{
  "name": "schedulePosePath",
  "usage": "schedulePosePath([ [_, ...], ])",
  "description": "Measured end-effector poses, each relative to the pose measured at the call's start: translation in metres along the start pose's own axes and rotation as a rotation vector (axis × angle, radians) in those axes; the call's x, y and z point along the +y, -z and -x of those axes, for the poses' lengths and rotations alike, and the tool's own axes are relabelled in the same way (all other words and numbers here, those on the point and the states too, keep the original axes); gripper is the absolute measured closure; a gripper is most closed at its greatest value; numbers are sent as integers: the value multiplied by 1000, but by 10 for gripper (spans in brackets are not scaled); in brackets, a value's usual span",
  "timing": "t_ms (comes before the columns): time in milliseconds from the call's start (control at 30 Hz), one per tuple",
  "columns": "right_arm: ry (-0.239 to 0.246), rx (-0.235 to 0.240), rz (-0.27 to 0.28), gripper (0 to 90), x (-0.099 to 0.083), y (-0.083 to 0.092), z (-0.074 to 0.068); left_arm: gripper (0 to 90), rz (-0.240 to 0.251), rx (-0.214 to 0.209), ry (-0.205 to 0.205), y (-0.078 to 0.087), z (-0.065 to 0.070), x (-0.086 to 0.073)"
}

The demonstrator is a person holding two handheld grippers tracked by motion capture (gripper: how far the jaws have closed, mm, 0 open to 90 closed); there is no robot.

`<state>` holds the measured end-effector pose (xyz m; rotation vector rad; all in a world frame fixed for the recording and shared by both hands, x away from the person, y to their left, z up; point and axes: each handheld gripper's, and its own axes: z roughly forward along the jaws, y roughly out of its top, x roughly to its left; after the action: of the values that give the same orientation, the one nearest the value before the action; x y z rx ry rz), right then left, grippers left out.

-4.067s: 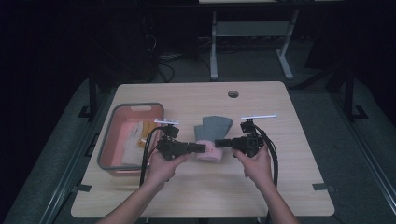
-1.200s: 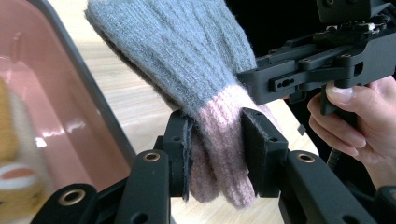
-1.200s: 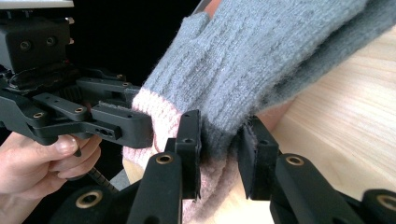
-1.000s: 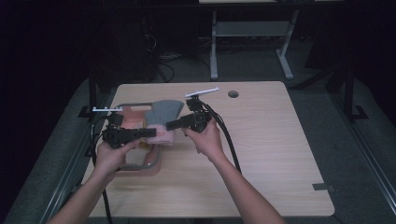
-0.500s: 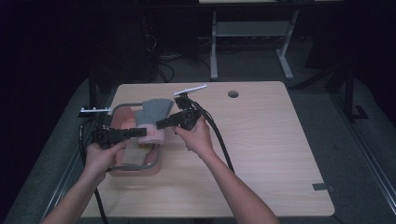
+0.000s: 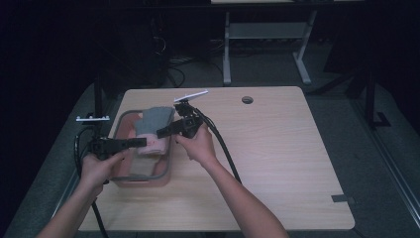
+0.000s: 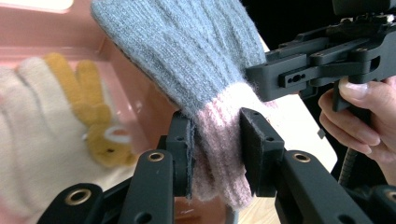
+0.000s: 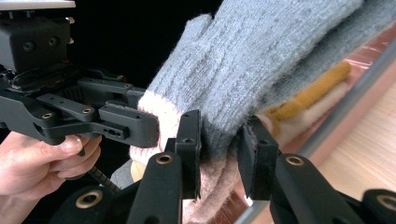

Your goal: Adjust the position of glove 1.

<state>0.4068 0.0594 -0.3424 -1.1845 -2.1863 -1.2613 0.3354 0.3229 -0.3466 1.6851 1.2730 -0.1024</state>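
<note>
A light wooden table [image 6: 277,163] carries everything, and a pink bin [image 6: 163,168] with a grey rim sits at its left side; the rest is placed against that bin. A round hole [image 6: 247,100] in the tabletop lies well to the bin's right, near the far edge.

A grey knit glove [image 6: 154,120] with a pale pink cuff [image 6: 152,145] hangs over the bin, held up between the two grippers; its grey fingers point toward the bin's far end while the cuff sits over the bin's middle. In the bin, under it, lies a cream glove [image 7: 28,140] with mustard-yellow fingers [image 7: 95,112].

The person's left hand [image 6: 99,168] comes in at the bin's near-left corner, and the left gripper [image 6: 141,142] reaches across the bin's left wall. Its jaws are pressed onto the pink cuff, one on each side, as the left gripper view shows [image 7: 215,156]. The right hand [image 6: 198,145] stays just beside the bin's right wall, and the right gripper [image 6: 162,132] reaches in over that rim. Its jaws pinch the glove where grey meets pink [image 8: 219,158], just beside the other grip. A black cable [image 6: 223,148] trails from the right gripper across the table, away from the bin.
</note>
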Motion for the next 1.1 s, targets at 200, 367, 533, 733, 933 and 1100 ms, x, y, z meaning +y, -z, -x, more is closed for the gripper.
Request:
schedulePosePath([
  [200, 3, 4, -17, 716, 2, -13, 1, 682, -12, 17, 10, 3, -9, -3],
  [367, -7, 16, -26, 716, 2, -23, 5, 685, -23, 28, 16, 4, -16, -5],
  [533, -16, 26, -38, 716, 3, -31, 6, 691, -28, 37, 25, 6, -21, -6],
  [733, -20, 33, -49, 713, 2, -38, 8, 696, -35, 38, 33, 7, -27, -10],
  [933, -27, 36, -61, 712, 2, -45, 11, 698, -44, 50, 32, 8, -32, -13],
  [1100, -35, 34, -75, 712, 2, -51, 12, 698, -40, 59, 48, 8, -35, -15],
])
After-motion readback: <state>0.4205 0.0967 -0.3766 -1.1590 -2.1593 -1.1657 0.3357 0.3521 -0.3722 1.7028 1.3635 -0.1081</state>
